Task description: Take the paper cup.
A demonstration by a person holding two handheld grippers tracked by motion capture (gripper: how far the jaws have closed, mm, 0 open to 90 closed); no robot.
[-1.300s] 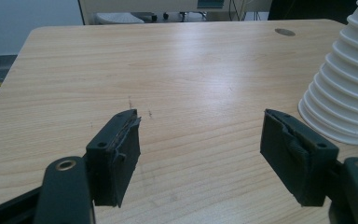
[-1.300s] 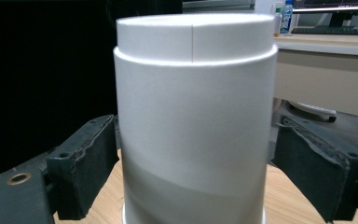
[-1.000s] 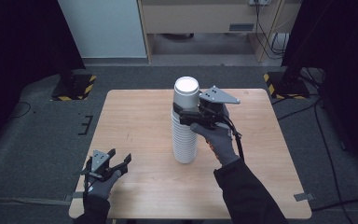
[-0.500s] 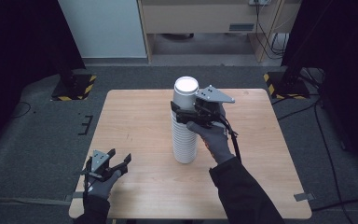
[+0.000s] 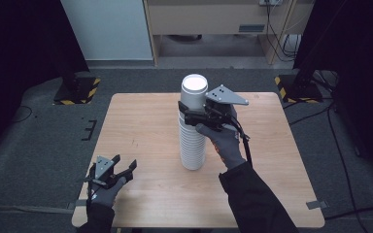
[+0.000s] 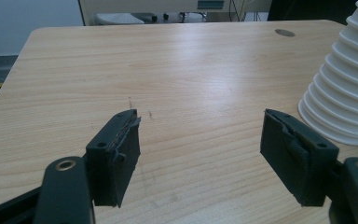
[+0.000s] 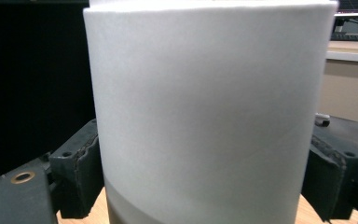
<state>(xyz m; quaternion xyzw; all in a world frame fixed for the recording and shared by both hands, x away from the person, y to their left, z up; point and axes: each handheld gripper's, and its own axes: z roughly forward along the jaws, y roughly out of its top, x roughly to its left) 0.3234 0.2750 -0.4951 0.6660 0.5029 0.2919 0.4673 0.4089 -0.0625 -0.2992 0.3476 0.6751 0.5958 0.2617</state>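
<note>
Right tool (image 5: 190,110): shifted leftward, jaws now closed in around top white paper cup (image 5: 194,88) of tall stack; earlier beside it.

White cup (image 7: 209,112) between tongs (image 7: 209,179)

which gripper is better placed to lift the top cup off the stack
Right. The right gripper already has its jaws either side of the top cup on the stack of cups. The left gripper sits open near the table's front left corner.
</note>
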